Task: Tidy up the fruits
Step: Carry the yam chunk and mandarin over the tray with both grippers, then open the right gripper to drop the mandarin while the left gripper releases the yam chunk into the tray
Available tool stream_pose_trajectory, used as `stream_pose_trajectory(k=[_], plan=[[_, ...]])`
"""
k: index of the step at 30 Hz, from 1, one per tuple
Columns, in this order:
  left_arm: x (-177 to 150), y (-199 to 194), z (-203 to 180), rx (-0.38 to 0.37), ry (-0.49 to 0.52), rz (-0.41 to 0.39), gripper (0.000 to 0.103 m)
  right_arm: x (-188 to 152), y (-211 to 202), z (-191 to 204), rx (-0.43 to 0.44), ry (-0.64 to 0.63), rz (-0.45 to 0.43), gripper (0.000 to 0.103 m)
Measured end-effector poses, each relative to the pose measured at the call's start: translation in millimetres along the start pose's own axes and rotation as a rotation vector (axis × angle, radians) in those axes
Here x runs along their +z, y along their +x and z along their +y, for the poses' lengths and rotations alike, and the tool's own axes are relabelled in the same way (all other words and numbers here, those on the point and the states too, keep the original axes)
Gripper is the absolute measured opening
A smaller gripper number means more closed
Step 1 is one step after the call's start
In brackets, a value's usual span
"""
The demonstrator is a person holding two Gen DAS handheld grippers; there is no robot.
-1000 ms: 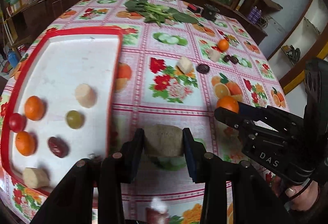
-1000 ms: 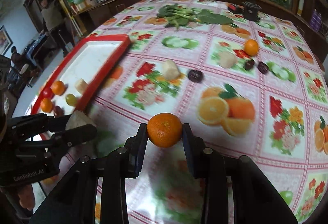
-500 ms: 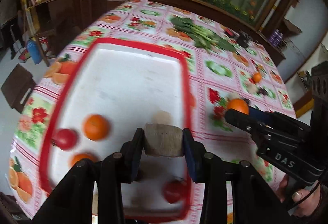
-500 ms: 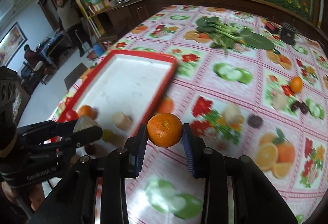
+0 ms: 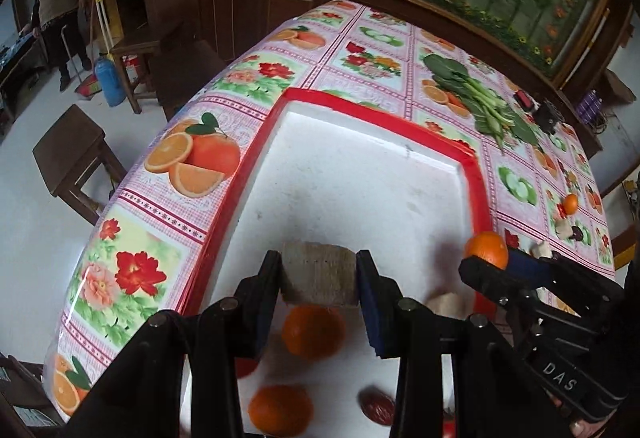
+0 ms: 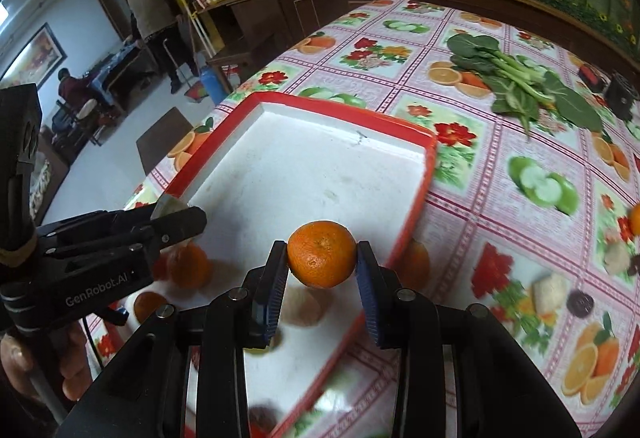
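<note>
Beige chunk [image 5: 318,274] and orange [image 6: 321,254], above red-rimmed white tray [image 5: 476,181]

Fruit-print tablecloth [image 5: 192,205] over the table; on it, red-rimmed white tray [image 5: 376,113]; leafy greens [image 6: 520,85]; loose fruit [image 5: 570,204]

From where I'm steering, the far half of the red-rimmed tray [image 5: 376,173] is wide open white floor, plenty of room to come down there. The near end is crowded: two oranges [image 5: 313,332] right under my left gripper [image 5: 319,274], a dark red fruit [image 5: 376,404] and a pale chunk [image 5: 446,304] beside them. The raised red rim is the thing to clear on the right side. My right gripper [image 6: 322,254] hangs just inside that rim, and the left one sits close beside it, so the two crowd each other. Tablecloth [image 6: 500,157] right of the tray is mostly bare up to the leafy greens [image 6: 520,81].
</note>
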State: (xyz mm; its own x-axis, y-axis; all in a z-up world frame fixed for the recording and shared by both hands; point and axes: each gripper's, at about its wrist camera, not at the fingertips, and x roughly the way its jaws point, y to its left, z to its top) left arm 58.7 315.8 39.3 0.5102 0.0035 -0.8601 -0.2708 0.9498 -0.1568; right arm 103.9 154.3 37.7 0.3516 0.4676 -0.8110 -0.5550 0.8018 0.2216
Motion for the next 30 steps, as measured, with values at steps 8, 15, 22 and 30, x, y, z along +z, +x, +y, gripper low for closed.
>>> stream_pose_trajectory(k=[8, 15, 22, 30], plan=[[4.0, 19.8, 4.8, 0.018, -0.002, 0.033, 0.041, 2.9, 29.5, 5.3, -0.01, -0.039, 0.06, 0.034], [1.8, 28.7, 7.3, 0.034, -0.01, 0.05, 0.041, 2.1, 36.9, 5.1, -0.024, -0.057, 0.073, 0.034], [-0.4, 29.0, 2.4, 0.063, 0.005, 0.057, 0.046, 0.2, 37.4, 7.6, -0.041, -0.076, 0.078, 0.037], [-10.4, 23.1, 3.7, 0.084, -0.017, 0.068, 0.055, -8.7, 21.6, 12.2, -0.059, -0.088, 0.056, 0.044]])
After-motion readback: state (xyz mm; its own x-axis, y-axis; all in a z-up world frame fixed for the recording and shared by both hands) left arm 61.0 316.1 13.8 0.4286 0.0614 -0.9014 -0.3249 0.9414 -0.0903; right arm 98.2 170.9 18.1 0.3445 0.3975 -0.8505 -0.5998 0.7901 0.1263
